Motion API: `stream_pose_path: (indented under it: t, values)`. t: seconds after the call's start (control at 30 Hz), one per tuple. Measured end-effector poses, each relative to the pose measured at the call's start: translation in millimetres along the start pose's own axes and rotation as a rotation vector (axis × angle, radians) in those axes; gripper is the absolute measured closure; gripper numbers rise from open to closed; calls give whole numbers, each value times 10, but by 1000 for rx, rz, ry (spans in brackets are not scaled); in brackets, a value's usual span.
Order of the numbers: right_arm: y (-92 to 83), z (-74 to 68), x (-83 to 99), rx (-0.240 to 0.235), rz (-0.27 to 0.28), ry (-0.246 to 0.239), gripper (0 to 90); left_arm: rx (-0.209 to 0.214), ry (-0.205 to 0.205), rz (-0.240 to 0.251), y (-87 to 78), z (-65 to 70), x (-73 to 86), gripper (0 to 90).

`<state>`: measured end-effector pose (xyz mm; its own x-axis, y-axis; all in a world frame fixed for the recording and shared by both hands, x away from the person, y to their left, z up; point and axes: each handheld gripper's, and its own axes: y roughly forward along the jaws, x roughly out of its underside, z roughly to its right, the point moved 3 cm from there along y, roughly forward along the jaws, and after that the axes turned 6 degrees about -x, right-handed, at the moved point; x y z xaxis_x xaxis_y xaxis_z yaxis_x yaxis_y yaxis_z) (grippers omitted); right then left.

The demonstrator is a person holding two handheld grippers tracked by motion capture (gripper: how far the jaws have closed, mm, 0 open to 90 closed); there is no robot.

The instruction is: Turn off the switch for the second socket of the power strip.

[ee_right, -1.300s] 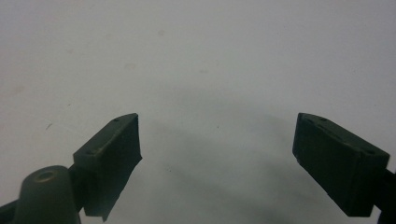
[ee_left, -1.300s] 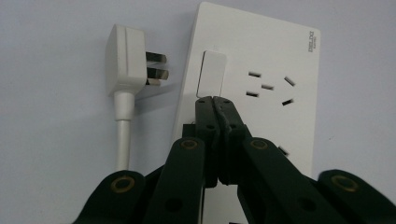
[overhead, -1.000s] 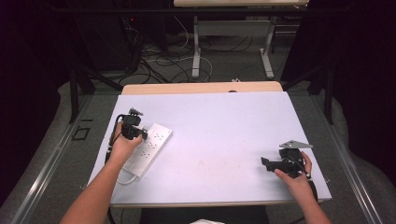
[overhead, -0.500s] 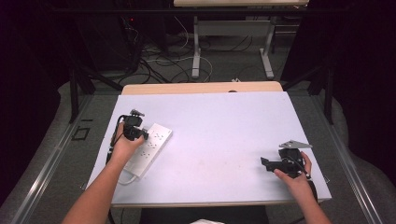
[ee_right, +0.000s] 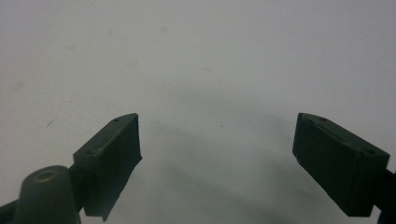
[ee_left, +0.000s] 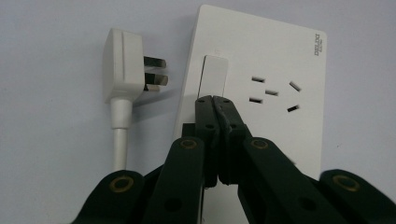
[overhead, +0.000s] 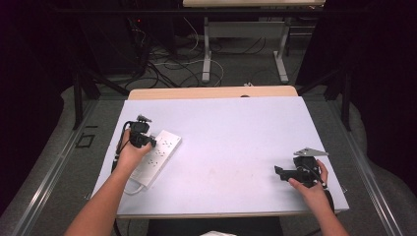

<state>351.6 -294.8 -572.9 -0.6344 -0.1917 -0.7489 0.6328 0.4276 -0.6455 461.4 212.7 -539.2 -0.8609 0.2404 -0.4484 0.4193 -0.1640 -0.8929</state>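
Note:
A white power strip [overhead: 158,156] lies at the left of the table, slanted. In the left gripper view its rocker switch [ee_left: 214,73] and a socket [ee_left: 273,93] show, and a white plug [ee_left: 123,70] with its cord lies loose beside the strip, prongs toward it. My left gripper [ee_left: 214,101] is shut with nothing between its jaws, and its tips rest at the switch's near edge. In the high view the left gripper [overhead: 147,141] hovers over the strip's far end. My right gripper [ee_right: 217,144] stands open above bare table, also seen at the front right as the right gripper [overhead: 281,172].
The white table top [overhead: 231,137] has a wooden edge [overhead: 211,92] at the back. Beyond it are cables on the floor [overhead: 167,61] and the legs of another table [overhead: 206,49]. The strip's cord [overhead: 129,188] curls near the front left edge.

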Motion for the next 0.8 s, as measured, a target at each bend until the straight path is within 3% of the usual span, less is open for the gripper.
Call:
stream_pose_path:
  t: [0.37, 0.8]
  values:
    - [5, -1, 1, -1, -1, 0, 147, 7, -9, 10, 5, 19, -3, 847]
    - [10, -3, 4, 0, -5, 6, 147, 24, 16, -1, -1, 53, -16, 740]
